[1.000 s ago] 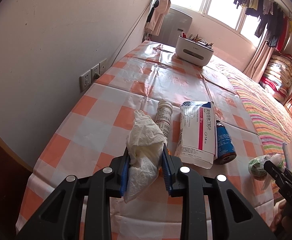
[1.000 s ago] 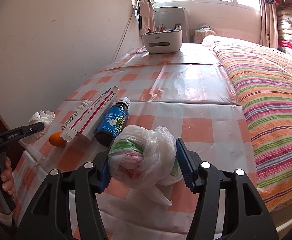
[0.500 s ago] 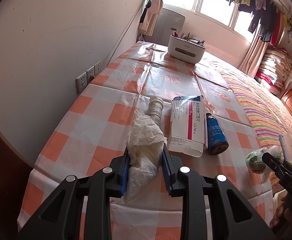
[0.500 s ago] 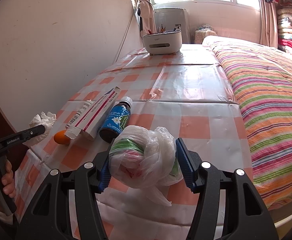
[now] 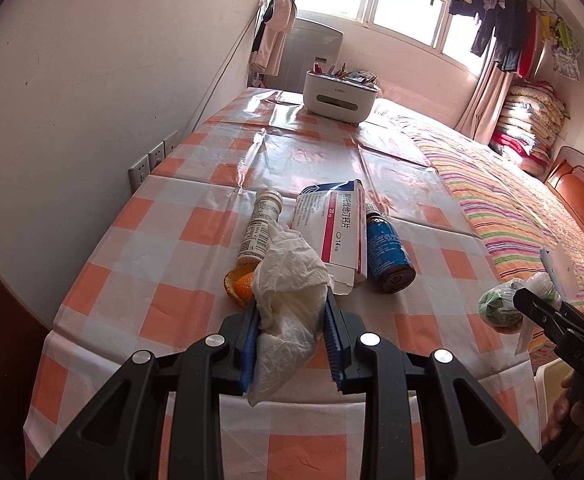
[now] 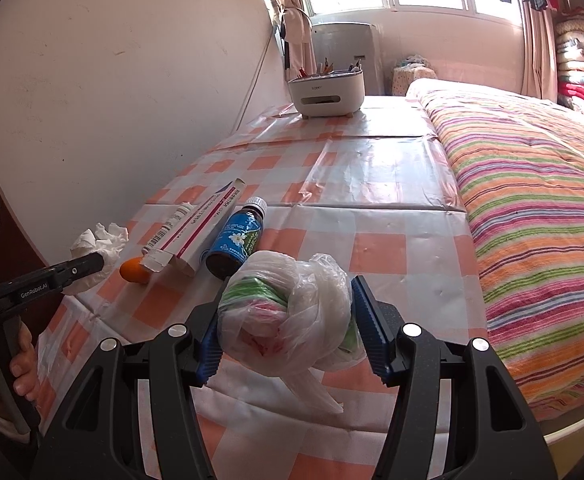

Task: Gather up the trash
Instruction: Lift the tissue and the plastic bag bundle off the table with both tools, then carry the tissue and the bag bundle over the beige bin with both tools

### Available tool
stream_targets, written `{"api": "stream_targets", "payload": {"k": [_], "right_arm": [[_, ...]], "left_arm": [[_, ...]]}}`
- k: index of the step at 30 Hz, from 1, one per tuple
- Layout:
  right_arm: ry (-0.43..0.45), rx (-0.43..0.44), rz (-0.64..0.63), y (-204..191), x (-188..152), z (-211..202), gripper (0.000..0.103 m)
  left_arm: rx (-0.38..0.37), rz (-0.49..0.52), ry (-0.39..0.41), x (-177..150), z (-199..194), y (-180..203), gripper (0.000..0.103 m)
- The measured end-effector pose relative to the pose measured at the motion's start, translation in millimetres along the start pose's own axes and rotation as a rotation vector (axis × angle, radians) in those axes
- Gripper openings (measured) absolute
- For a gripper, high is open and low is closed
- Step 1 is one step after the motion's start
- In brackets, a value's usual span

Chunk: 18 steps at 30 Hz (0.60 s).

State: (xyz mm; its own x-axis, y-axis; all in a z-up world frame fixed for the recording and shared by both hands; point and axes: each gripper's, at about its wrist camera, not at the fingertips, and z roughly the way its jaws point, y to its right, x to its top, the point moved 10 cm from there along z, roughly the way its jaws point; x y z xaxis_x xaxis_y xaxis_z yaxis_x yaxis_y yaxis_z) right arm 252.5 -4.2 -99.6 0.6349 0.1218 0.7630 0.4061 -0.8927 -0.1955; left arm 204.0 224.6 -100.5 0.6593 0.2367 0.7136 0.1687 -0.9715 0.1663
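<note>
the left gripper [image 5: 292, 344] stays clamped on the crumpled tissue [image 5: 288, 280], now lifted back, baring an orange peel [image 5: 238, 286] at frame centre. the right gripper [image 6: 284, 336] still pinches the knotted plastic bag [image 6: 288, 312]. both pieces look ready for binning.

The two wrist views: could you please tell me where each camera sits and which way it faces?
Left wrist: rides the left tongs, facing along the checked table toward the window; tongs grip a tissue.
Right wrist: rides the right tongs, facing the same way; tongs grip a plastic bag; the left hand shows.
Shared: medicine box, blue bottle, white organizer.

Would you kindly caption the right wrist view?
Right claw grips a knotted plastic bag above the checkered table.
</note>
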Motion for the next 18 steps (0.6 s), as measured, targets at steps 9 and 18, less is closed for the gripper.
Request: {"api": "stream_targets", "payload": {"k": [9,18], "right_arm": [[0.015,-0.008,0.002,13,-4,-19,0.056],[0.017,-0.017,0.015,24,-12,-33,0.056]], "left_arm": [[-0.061,0.086,-0.007,-16,-3,52,0.028],[-0.107,0.147,-0.02,-28,1,90,0.028]]}}
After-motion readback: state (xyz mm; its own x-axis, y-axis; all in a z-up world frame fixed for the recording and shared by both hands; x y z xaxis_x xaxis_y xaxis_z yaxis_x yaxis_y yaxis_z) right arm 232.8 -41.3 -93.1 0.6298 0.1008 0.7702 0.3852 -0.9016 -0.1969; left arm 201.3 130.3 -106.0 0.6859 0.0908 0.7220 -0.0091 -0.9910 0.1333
